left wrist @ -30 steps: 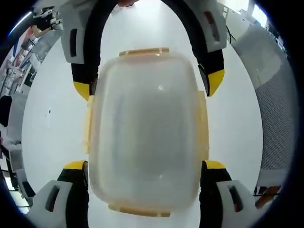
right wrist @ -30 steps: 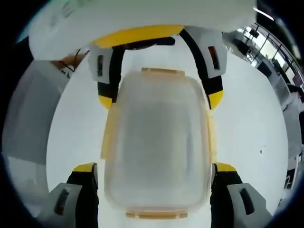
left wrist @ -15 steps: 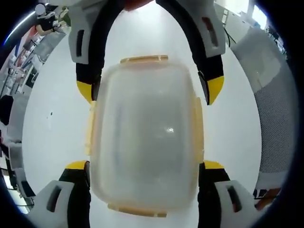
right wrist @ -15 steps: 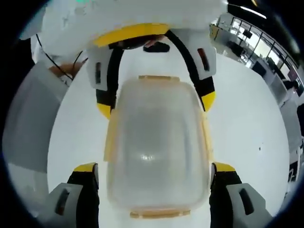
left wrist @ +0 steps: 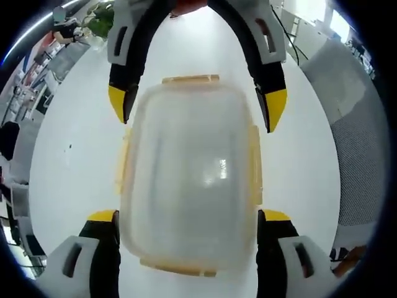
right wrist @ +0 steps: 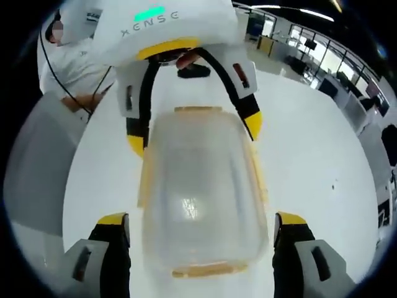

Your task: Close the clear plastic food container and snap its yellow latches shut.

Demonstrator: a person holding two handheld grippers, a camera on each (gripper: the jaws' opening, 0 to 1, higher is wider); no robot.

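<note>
Left claw (left wrist: 187,217) and right claw (right wrist: 201,220) both gape wide, straddling the container (left wrist: 189,183) on the tabletop (left wrist: 68,167); press each yellow latch (left wrist: 255,164) squarely, one side after another.

Surface: smooth white tabletop (left wrist: 310,161), glossy, with a small dark speck (left wrist: 70,147) near its left side in the left gripper view.
Seating: grey mesh-backed chair (left wrist: 360,155) beside the table's right edge.
Greenery: green leafy plant (left wrist: 99,25) at the table's far left end.
Person: white-sleeved person (right wrist: 74,74) standing past the table.
Room: open office with desks (right wrist: 322,56) under ceiling lights.
</note>
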